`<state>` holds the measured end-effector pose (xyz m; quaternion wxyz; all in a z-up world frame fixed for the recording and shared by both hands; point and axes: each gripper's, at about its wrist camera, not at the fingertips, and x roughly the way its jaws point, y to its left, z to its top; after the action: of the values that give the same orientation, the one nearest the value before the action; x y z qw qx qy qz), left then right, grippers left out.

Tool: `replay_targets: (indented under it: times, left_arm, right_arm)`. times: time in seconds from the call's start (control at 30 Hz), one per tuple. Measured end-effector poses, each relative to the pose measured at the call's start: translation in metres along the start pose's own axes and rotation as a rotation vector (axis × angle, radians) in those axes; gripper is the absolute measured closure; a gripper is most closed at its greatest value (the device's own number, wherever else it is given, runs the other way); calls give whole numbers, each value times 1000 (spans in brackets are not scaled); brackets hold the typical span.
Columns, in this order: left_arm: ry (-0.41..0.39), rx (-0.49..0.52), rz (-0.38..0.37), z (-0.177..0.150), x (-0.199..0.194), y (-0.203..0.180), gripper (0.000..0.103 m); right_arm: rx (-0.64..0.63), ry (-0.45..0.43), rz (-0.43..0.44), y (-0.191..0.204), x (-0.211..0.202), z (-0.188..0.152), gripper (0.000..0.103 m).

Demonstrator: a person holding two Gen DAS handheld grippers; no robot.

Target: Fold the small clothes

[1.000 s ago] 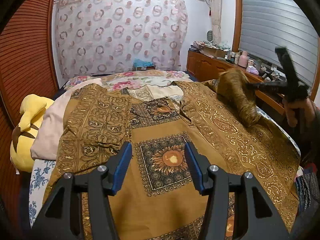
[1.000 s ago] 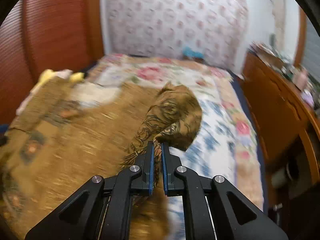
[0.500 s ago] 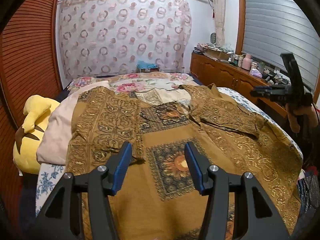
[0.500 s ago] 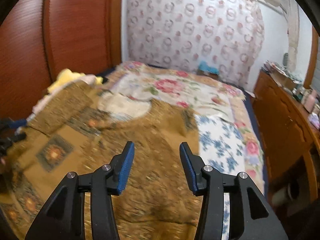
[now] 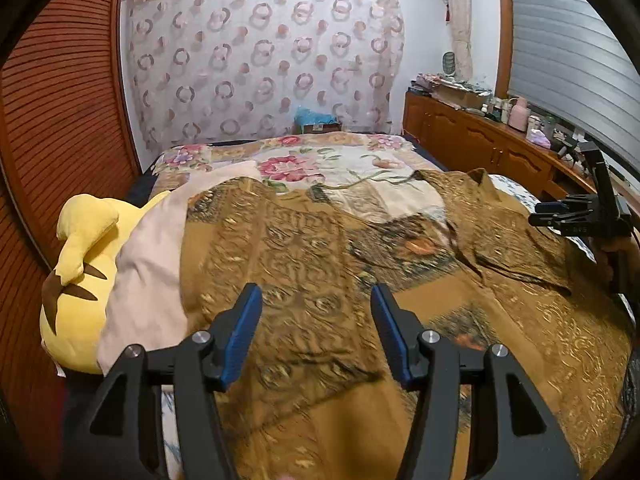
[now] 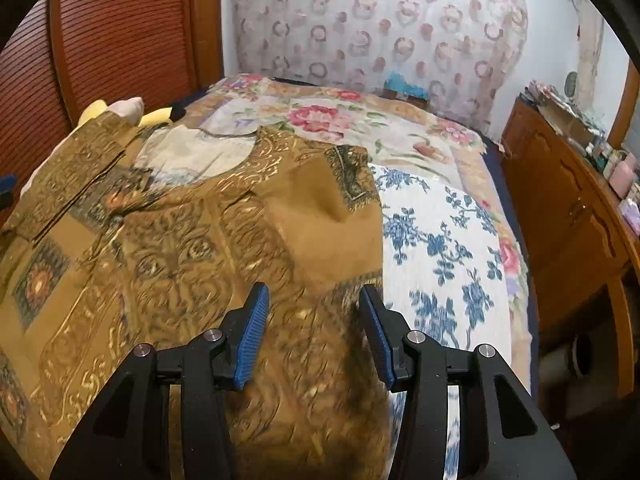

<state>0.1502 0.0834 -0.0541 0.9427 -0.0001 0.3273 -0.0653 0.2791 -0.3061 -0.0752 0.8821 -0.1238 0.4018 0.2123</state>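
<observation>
Showing only leftward: yellow plush [image 5: 76,276]; both hand-held grippers [image 5: 316,336] [image 6: 314,332] parted, empty, over shirt [image 6: 192,248].

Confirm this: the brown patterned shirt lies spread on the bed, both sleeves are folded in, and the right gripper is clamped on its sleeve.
Wrong on the grip. The right wrist view shows the right gripper open above the brown patterned shirt, holding nothing.
</observation>
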Motion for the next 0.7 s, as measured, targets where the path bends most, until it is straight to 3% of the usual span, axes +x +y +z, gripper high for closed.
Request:
replay_targets:
  times: [0.4, 0.7]
  left_arm:
    - [110, -30, 32, 17, 59, 39, 45]
    - [144, -52, 45, 27, 75, 60, 45]
  right_arm:
    - [-17, 46, 44, -18, 43, 47, 56]
    - [-25, 56, 77, -29, 70, 72, 56]
